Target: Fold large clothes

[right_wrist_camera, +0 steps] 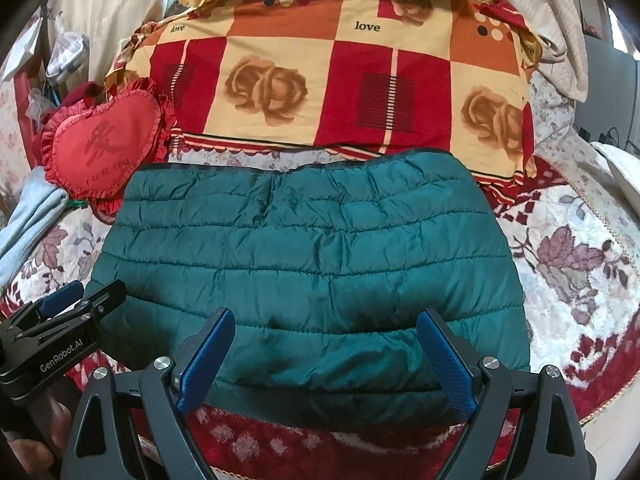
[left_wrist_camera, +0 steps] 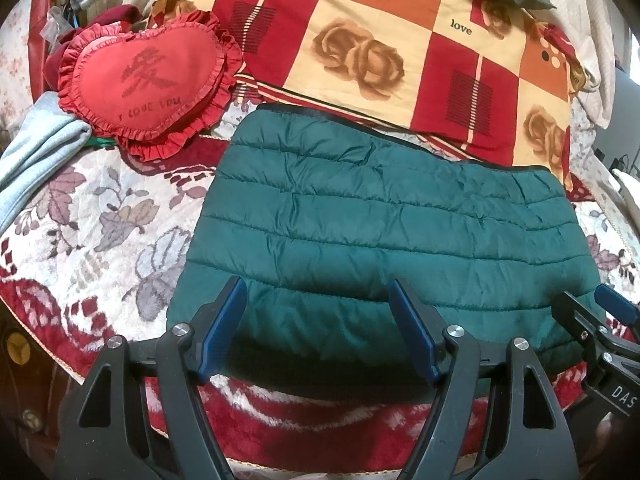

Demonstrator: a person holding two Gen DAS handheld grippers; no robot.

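**2 sets of tongs wide over a folded green jacket**

2 blue-padded fingers of the left tongs (left_wrist_camera: 318, 312) stand wide apart in the left wrist view, with nothing between the pads. They hang over the near edge of a dark green quilted jacket (left_wrist_camera: 384, 232), which lies folded into a flat rectangle on a bed blanket (left_wrist_camera: 100, 216) patterned with leaves and dark red. Beyond the jacket lies a checked pillow (left_wrist_camera: 384, 52) printed with roses and the word "love". A red heart-shaped cushion (left_wrist_camera: 148, 80) with a frilled edge sits to the left of it, and a pale grey garment (left_wrist_camera: 36, 152) lies at the far left. The right tongs (left_wrist_camera: 596, 304) show at the right edge, over the jacket's near right corner.

From the right wrist view, the right tongs (right_wrist_camera: 326, 332) are also spread wide and empty, over the jacket's (right_wrist_camera: 312, 248) near edge. The left tongs (right_wrist_camera: 84, 294) appear at the left, by the jacket's near left corner, with part of a hand (right_wrist_camera: 40, 436) below them.
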